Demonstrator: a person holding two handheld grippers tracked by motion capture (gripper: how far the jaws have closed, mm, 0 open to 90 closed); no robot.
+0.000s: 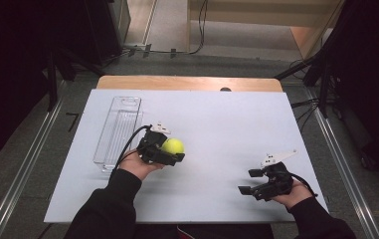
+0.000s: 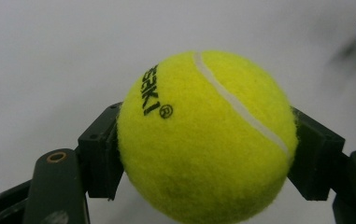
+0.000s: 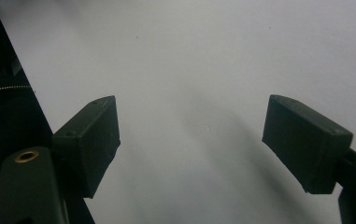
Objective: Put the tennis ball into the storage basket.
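Left tool (image 1: 169, 152) is clamped on the tennis ball (image 1: 173, 145); in the left gripper view both pads sit flat against opposite sides of the ball (image 2: 208, 140), roughly at its widest line, with most of the ball standing forward of the pads. We see the white bench (image 2: 49, 56) behind it and no contact underneath, so we judge the ball lifted clear of the surface, over the left-centre of the bench (image 1: 217, 114).

Handling, as we judge it: light, hollow, springy. The felt nap gives good friction against the hard pads, so slipping is unlikely at moderate squeeze. It is round, so a grip off the widest line would tend to squirt it forward or back; the present hold across the middle looks right. Not fragile, and it takes squeeze without damage. If released it will bounce and roll, so it should be set down low and in something walled.

Just left of the left tool lies a clear plastic tray (image 1: 119, 130), long and narrow and lying lengthwise away from us, near the bench's left edge; it looks empty.

Right tool (image 1: 253, 181) rests low at the right front of the bench, well apart from the ball. Its jaws stand wide in the right gripper view (image 3: 189, 144), with nothing between them but bare bench.
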